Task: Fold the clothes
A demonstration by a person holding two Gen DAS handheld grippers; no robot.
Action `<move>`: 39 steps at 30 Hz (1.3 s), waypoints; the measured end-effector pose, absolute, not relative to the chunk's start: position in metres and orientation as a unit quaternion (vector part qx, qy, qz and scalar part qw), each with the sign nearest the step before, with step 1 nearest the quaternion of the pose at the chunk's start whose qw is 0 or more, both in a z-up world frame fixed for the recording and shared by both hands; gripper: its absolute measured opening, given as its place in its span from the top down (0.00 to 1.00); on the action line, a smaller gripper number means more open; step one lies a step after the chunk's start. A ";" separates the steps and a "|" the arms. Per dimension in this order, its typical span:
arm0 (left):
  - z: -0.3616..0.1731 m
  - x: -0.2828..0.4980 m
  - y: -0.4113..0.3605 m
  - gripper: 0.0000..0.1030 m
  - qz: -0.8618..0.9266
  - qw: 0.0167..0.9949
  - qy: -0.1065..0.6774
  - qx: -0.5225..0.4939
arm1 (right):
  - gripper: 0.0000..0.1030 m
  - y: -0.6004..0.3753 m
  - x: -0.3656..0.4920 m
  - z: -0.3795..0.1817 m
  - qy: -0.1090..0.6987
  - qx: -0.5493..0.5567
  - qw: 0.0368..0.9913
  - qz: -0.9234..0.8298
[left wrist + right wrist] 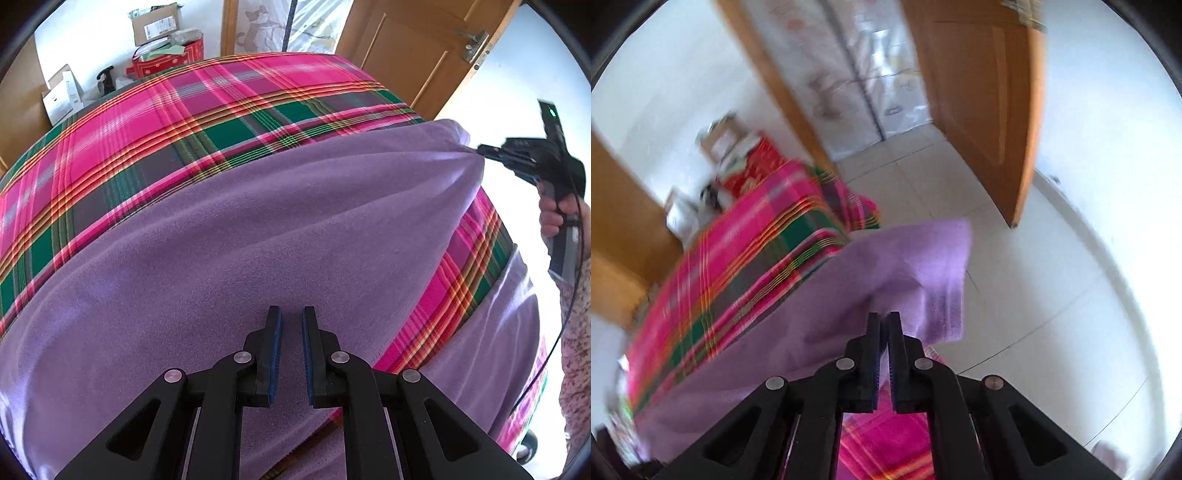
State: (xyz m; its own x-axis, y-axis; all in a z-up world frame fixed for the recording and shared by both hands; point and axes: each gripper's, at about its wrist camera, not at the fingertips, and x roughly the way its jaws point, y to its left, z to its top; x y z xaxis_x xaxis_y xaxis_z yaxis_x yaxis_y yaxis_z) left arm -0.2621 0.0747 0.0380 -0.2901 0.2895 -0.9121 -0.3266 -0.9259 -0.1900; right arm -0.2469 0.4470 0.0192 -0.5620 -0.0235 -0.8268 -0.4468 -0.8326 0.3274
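A purple fleece garment (258,221) lies spread across a pink and green plaid cover (166,122). My left gripper (291,325) hovers low over the garment's near part, its blue-padded jaws a narrow gap apart with only fleece showing behind them. In the same view my right gripper (484,150) pinches the garment's far right corner and lifts it off the cover, so the cloth stretches into a ridge. In the blurred right wrist view the right gripper (885,321) is shut on the purple garment (916,251), a flap of which hangs past the fingers above the plaid cover (746,251).
Cardboard boxes (157,24) and a red box (168,59) stand behind the plaid surface at the back left. A wooden door (413,55) stands open at the back right, with pale tiled floor (1015,295) beyond. A person's hand (554,214) and patterned sleeve are at the right edge.
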 end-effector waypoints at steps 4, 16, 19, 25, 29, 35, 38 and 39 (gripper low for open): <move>0.037 -0.262 0.074 0.89 0.804 0.191 0.012 -0.564 | 1.00 0.463 -0.213 0.015 0.286 -0.431 0.164 0.840; 0.037 -0.260 0.079 0.89 0.807 0.183 0.016 -0.561 | 0.83 0.487 -0.194 -0.043 0.455 -0.441 0.074 0.771; 0.036 -0.260 0.080 0.89 0.807 0.183 0.016 -0.562 | 0.82 0.490 -0.197 -0.056 0.495 -0.435 0.048 0.751; 0.034 -0.259 0.081 0.89 0.808 0.183 0.016 -0.560 | 0.82 0.496 -0.200 -0.067 0.537 -0.417 0.038 0.732; 0.034 -0.258 0.081 0.89 0.809 0.182 0.017 -0.559 | 0.81 0.498 -0.201 -0.074 0.596 -0.390 -0.003 0.702; 0.034 -0.257 0.081 0.89 0.810 0.181 0.018 -0.557 | 0.79 0.493 -0.200 -0.074 0.609 -0.383 0.005 0.695; 0.034 -0.257 0.082 0.89 0.810 0.181 0.019 -0.557 | 0.76 0.493 -0.202 -0.077 0.619 -0.380 0.008 0.687; 0.034 -0.258 0.081 0.89 0.811 0.181 0.019 -0.556 | 0.75 0.493 -0.203 -0.079 0.619 -0.383 0.010 0.686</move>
State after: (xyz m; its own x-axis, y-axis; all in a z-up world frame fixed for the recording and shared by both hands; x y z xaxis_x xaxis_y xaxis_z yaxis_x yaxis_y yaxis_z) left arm -0.2578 0.0813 0.0339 -0.3152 0.2733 -0.9088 -0.3147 -0.9335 -0.1716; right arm -0.2027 0.4932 -0.0788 -0.7067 -0.4606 -0.5370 -0.4868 -0.2342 0.8415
